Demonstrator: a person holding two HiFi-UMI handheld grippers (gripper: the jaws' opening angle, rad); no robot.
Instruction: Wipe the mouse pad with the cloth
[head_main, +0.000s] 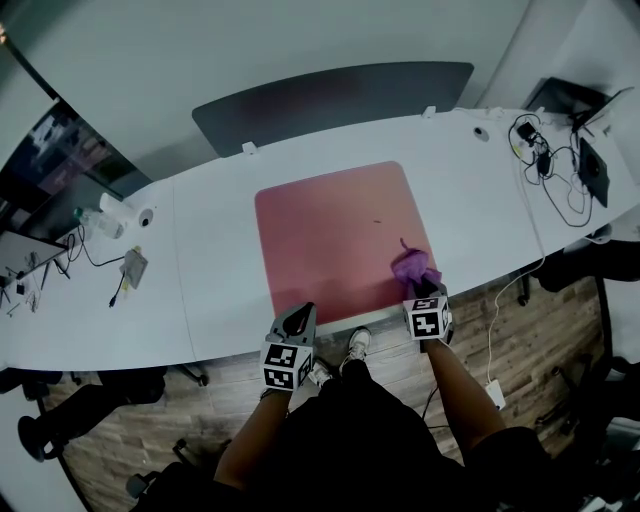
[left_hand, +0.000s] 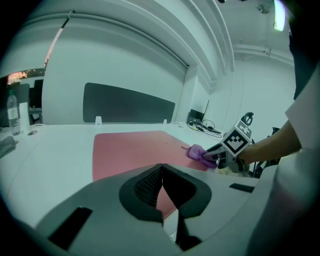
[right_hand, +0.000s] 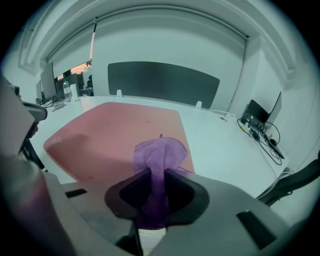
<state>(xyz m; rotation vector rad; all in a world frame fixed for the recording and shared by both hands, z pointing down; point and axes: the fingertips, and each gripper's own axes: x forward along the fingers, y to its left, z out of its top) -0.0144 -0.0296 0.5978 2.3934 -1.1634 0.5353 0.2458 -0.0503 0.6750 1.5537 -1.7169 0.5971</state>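
A large pink mouse pad (head_main: 340, 235) lies on the white desk (head_main: 210, 250), also seen in the left gripper view (left_hand: 132, 150) and the right gripper view (right_hand: 115, 135). A purple cloth (head_main: 414, 267) rests on the pad's near right corner. My right gripper (head_main: 420, 288) is shut on the cloth (right_hand: 157, 157), which bunches out ahead of its jaws. From the left, the cloth (left_hand: 199, 152) shows beyond the pad. My left gripper (head_main: 297, 320) hovers at the pad's near left corner with its jaws together (left_hand: 161, 192), holding nothing.
A dark divider panel (head_main: 335, 100) stands at the desk's far edge. Cables and a laptop (head_main: 575, 165) lie at the far right. A bottle (head_main: 100, 222) and small items sit at the left. Wooden floor (head_main: 520, 330) lies below the near edge.
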